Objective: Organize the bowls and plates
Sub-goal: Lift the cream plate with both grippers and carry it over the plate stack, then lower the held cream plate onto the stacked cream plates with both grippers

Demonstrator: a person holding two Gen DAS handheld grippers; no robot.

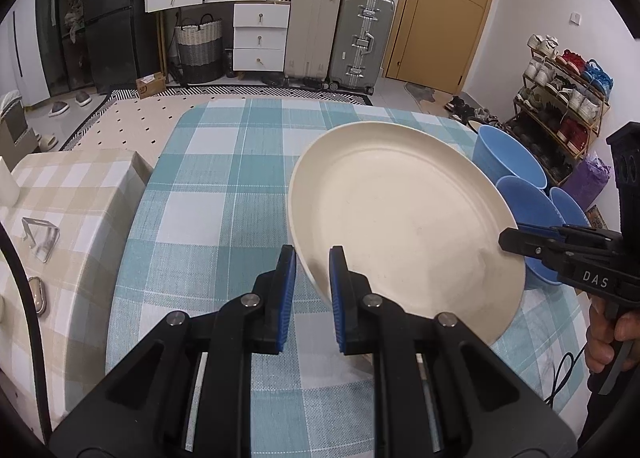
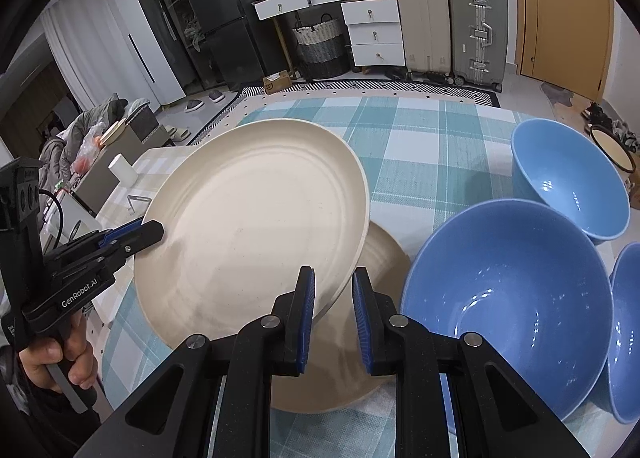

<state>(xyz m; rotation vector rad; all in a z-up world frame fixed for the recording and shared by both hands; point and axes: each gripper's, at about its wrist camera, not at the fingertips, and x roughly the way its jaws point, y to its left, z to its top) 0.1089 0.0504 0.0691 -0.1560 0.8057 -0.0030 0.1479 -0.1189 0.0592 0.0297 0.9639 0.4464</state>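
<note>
Ideally both grippers, the left gripper and right gripper, each clamped on the cream plate rim, lower it level onto the second plate at lower centre.

A lived-in home, likely an entry or dining room. Behind the checked-cloth surface stands a white chest of drawers; beside the drawers are suitcases, then a wooden door, a shoe rack, and a dark fridge.
</note>
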